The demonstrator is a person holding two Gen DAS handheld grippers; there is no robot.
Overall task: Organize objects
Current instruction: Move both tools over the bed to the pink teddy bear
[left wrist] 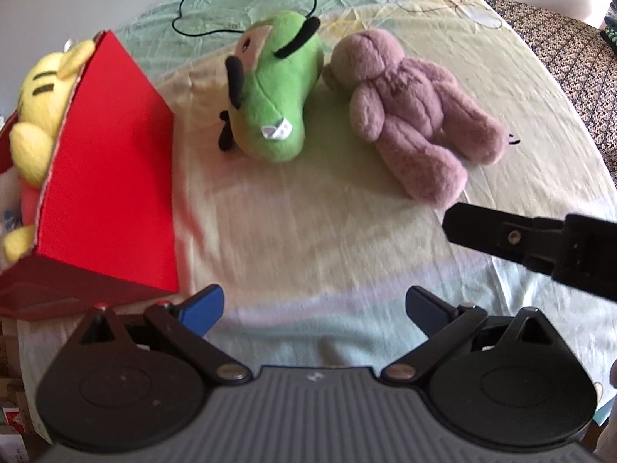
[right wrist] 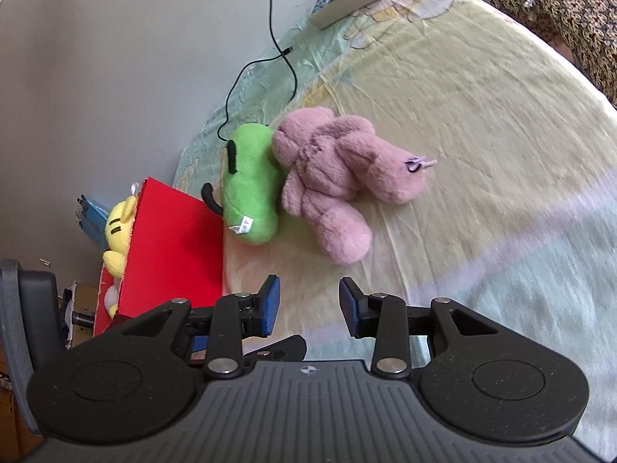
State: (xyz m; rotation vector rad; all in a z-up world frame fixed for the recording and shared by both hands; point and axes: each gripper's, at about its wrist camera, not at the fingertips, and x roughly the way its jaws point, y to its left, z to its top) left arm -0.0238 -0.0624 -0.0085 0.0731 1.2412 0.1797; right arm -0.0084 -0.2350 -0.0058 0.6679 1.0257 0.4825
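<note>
Two soft toys lie on the bed beside a red box.

Left view: the left gripper (left wrist: 314, 310) is wide open and empty; the green toy (left wrist: 275, 90) touches the pink bear (left wrist: 408, 112), and the yellow toy (left wrist: 42, 88) sits in the red box (left wrist: 112, 177). Right view: the right gripper (right wrist: 309, 305) is open too, holding nothing, near the bear's foot.

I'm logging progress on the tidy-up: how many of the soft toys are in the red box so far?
Done: one, the yellow toy, sits in the red box. In hand: nothing; the left gripper and right gripper are both open and empty. Left: the green toy and pink bear lie side by side on the bed sheet.
</note>
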